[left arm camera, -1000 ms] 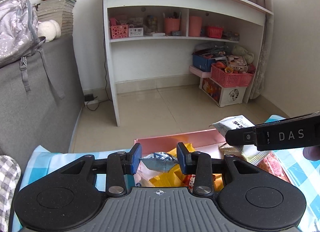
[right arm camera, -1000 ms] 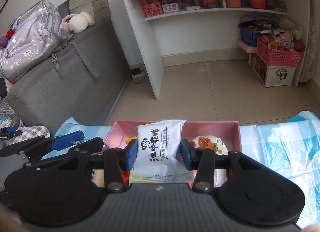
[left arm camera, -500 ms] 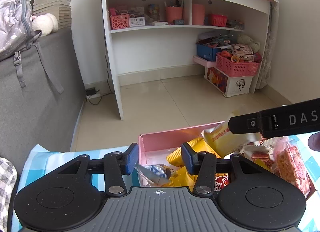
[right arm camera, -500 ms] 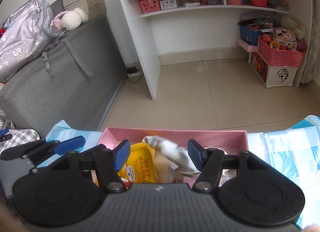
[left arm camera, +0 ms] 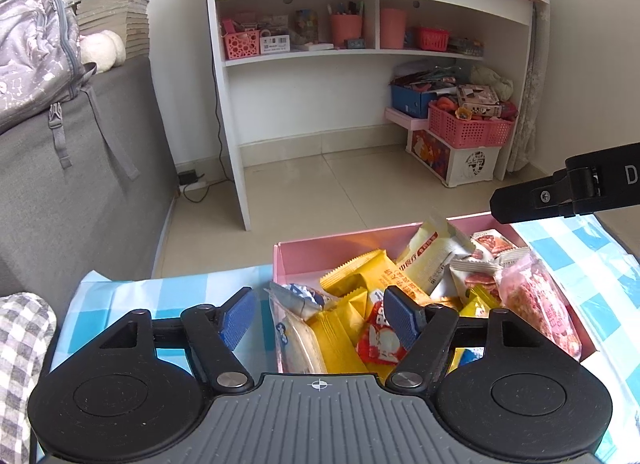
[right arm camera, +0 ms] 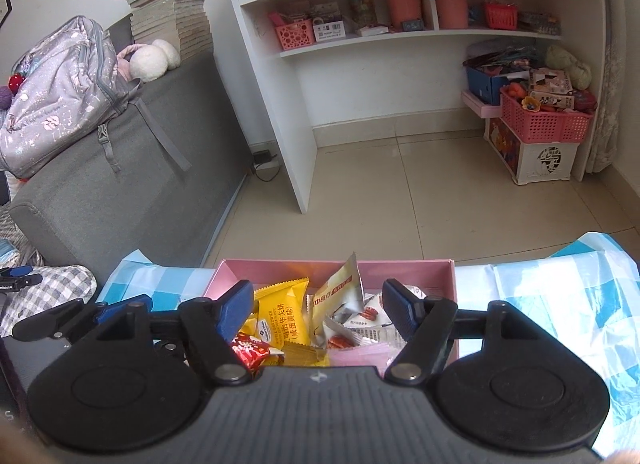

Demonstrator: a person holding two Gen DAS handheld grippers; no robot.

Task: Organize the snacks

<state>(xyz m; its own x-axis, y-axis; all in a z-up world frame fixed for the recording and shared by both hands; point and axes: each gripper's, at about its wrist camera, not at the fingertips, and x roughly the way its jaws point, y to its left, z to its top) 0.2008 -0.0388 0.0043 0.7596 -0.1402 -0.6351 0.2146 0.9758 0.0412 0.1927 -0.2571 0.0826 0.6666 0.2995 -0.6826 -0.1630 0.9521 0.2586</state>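
A pink box (left arm camera: 336, 252) on the blue checked tablecloth holds several snack packets: yellow ones (left arm camera: 360, 276), a pale cream one (left arm camera: 432, 256), a red-and-white one (left arm camera: 378, 340) and a pink bag (left arm camera: 536, 300). My left gripper (left arm camera: 320, 318) is open and empty over the box's near left corner. My right gripper (right arm camera: 320, 310) is open and empty over the box (right arm camera: 416, 270), above a yellow packet (right arm camera: 284, 312) and the cream packet (right arm camera: 340, 296). Its arm shows in the left wrist view (left arm camera: 568, 191).
A blue checked tablecloth (right arm camera: 560, 288) covers the table. A grey sofa (right arm camera: 120, 167) with a backpack stands left. A white desk (right arm camera: 304, 111) with shelves stands behind, and pink baskets (right arm camera: 540, 123) sit on the floor at right.
My right gripper opened and let go of the white packet, which dropped into the pink box. My left gripper opened wider and released the small packet it held. The right gripper pulled back.
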